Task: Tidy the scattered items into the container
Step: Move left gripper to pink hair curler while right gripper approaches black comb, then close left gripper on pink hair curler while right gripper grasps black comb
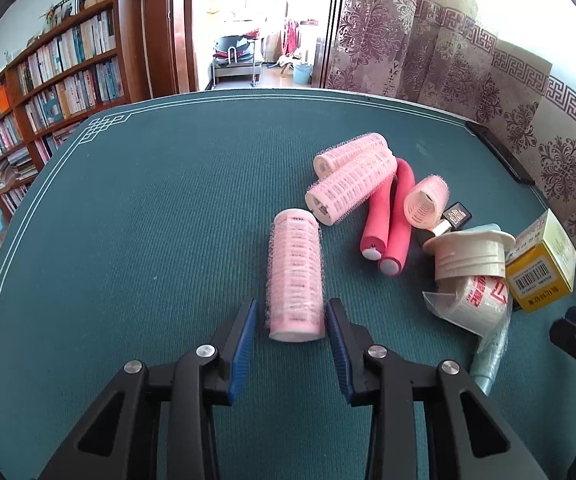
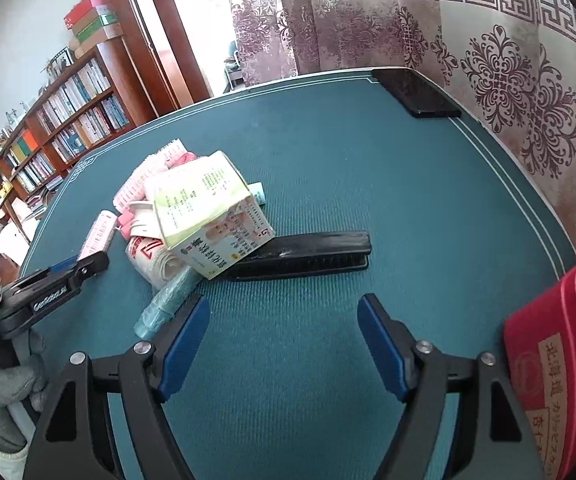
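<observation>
A pink hair roller (image 1: 295,276) lies on the green table mat, its near end between the open fingers of my left gripper (image 1: 291,312), which do not clamp it. It also shows in the right wrist view (image 2: 96,234). Beyond lie two more pink rollers (image 1: 348,176), a bent pink foam roller (image 1: 388,220) and a small peach roller (image 1: 426,200). My right gripper (image 2: 283,312) is open and empty above bare mat, short of a black comb (image 2: 308,256). A red box (image 2: 548,364) stands at the right edge.
A yellow-and-white medicine box (image 2: 207,216), a roll of bags with a white cap (image 1: 468,276) and a pale blue tube (image 2: 167,300) lie in a heap. A black phone (image 2: 416,92) lies at the far corner. A curtain hangs behind the table.
</observation>
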A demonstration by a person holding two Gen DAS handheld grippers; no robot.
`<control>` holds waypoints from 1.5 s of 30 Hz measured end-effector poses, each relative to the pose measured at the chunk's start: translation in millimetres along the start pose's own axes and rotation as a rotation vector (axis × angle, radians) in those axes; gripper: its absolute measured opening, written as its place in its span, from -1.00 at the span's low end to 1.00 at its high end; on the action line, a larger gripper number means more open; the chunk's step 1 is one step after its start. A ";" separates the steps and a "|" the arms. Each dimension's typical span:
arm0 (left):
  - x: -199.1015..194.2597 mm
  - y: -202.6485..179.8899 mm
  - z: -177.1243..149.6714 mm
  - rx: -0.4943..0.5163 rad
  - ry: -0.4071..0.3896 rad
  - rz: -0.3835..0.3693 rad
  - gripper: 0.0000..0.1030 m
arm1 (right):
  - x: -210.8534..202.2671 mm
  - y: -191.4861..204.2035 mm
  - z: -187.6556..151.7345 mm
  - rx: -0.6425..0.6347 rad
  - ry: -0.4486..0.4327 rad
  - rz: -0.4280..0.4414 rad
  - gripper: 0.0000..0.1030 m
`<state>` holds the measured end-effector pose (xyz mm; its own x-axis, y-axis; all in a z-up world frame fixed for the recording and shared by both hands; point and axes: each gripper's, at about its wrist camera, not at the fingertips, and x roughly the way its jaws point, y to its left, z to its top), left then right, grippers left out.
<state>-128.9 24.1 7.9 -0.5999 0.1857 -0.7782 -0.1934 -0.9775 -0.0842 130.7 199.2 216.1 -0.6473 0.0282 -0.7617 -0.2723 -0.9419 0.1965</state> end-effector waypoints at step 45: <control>20.4 -4.6 29.8 0.075 -0.007 -0.008 -0.42 | -38.7 -13.9 -63.2 -0.014 0.066 0.118 0.59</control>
<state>-163.4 35.3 10.9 -0.6035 0.1943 -0.7733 -0.2559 -0.9657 -0.0430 204.5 190.1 203.8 -0.6258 -0.1050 -0.7729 -0.1869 -0.9419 0.2792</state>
